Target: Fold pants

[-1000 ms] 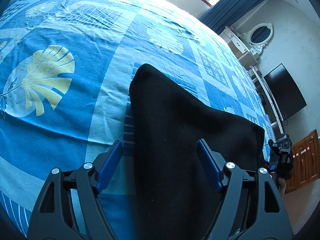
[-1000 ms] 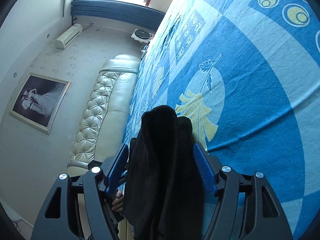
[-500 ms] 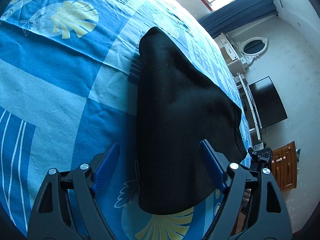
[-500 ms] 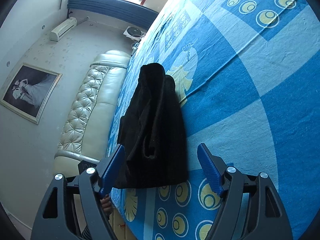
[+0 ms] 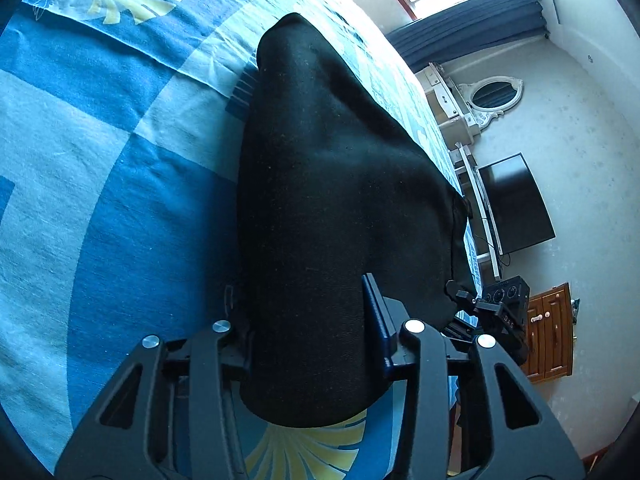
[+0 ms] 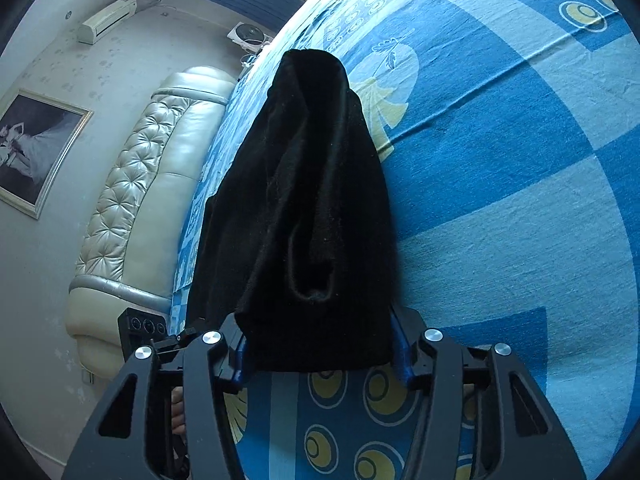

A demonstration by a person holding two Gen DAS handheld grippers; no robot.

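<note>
The black pants (image 5: 328,200) lie folded on the blue patterned bedsheet (image 5: 80,160). In the left wrist view my left gripper (image 5: 308,320) has closed on the near end of the pants; cloth fills the gap and hides the left finger. In the right wrist view the pants (image 6: 312,208) stretch away from my right gripper (image 6: 320,344), whose blue fingers (image 6: 402,356) press on the near folded edge. The right gripper also shows in the left wrist view (image 5: 492,312) at the far corner of the pants.
A padded cream headboard (image 6: 132,200) borders the bed on one side. A dresser with an oval mirror (image 5: 488,92), a wall TV (image 5: 516,204) and a wooden cabinet (image 5: 548,340) stand past the bed's other edge.
Both grippers were open and drawn back from the pants half a second ago. Both have now moved onto the near edge and closed on the cloth.
</note>
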